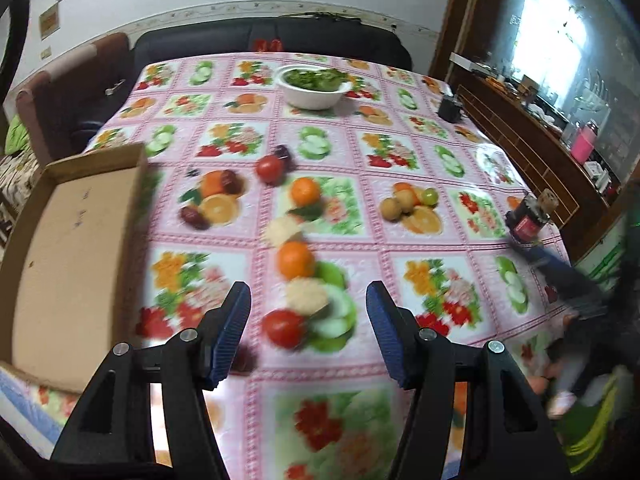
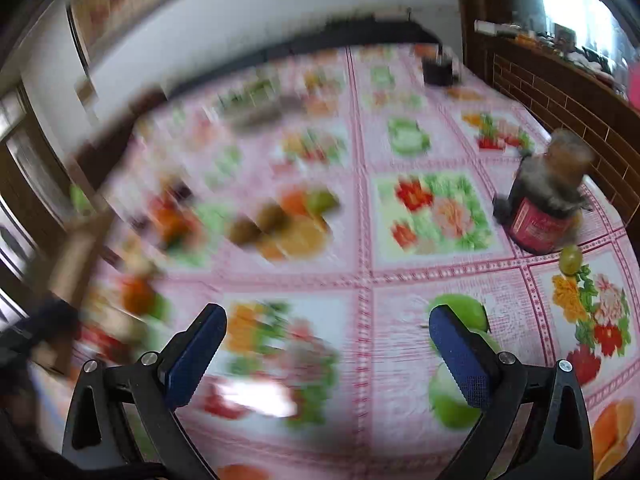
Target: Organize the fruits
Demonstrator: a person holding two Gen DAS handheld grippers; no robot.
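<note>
A table (image 1: 400, 240) under a pink fruit-print cloth is carrying a white bowl (image 1: 314, 87) of greens at its far end. Nearer than the bowl, two tomatoes (image 1: 269, 168) (image 1: 285, 328), two oranges (image 1: 305, 191) (image 1: 296, 259) and two brown kiwis (image 1: 392, 207) are lying loose. A cardboard box (image 1: 72, 256) is sitting left of them, a dark jar (image 1: 528, 220) right.
</note>
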